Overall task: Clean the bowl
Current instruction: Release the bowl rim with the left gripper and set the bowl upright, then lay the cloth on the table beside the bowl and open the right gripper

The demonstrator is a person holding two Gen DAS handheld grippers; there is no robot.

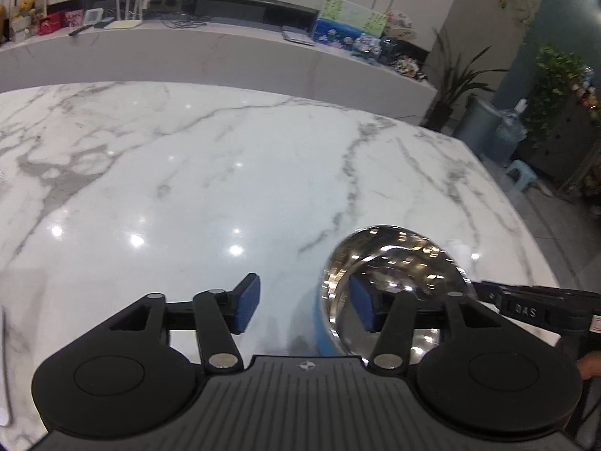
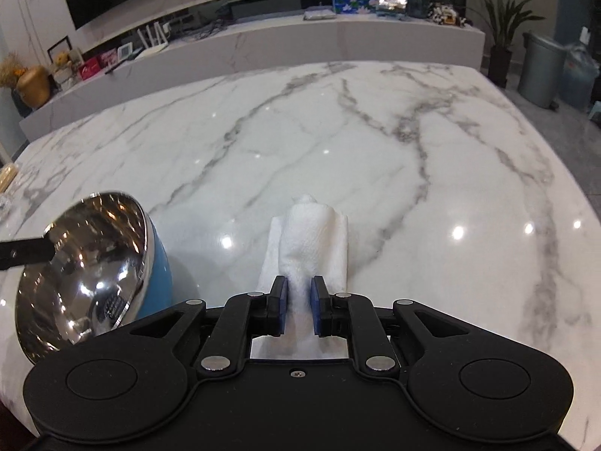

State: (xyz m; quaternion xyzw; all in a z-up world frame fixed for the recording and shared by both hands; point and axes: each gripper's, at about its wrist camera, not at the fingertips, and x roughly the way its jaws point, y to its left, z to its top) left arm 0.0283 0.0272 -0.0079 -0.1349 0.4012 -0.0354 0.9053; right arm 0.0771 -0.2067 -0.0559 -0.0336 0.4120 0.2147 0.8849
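Two grippers are over the white marble table (image 2: 375,143), so nearest things first. In the right wrist view the right gripper (image 2: 299,306) has its blue pads (image 2: 280,300) close together, with a folded white paper towel (image 2: 311,240) running up between them. I cannot tell whether the pads actually press on it. The towel lies at bottom centre of the frame. Its long axis runs straight away from the camera, and its rounded far end points at the top of the frame.

At lower left of the same view is the bowl (image 2: 86,274), mirror steel inside and blue outside. Its blue wall is towards the towel and its mouth shows to the upper left. Whether it is tipped or only bent by the lens I cannot say. A black finger crosses its rim from the left edge.

In the left wrist view the left gripper (image 1: 304,304) is spread wide. One of its pads (image 1: 246,302) is outside the bowl (image 1: 405,259) and the other is over the steel hollow at lower right, with neither clamping the rim. The right gripper (image 1: 526,304) shows at the right edge.

Beyond the table are a long marble ledge (image 1: 225,56), a painted picture (image 1: 349,22) and potted plants (image 1: 462,79).
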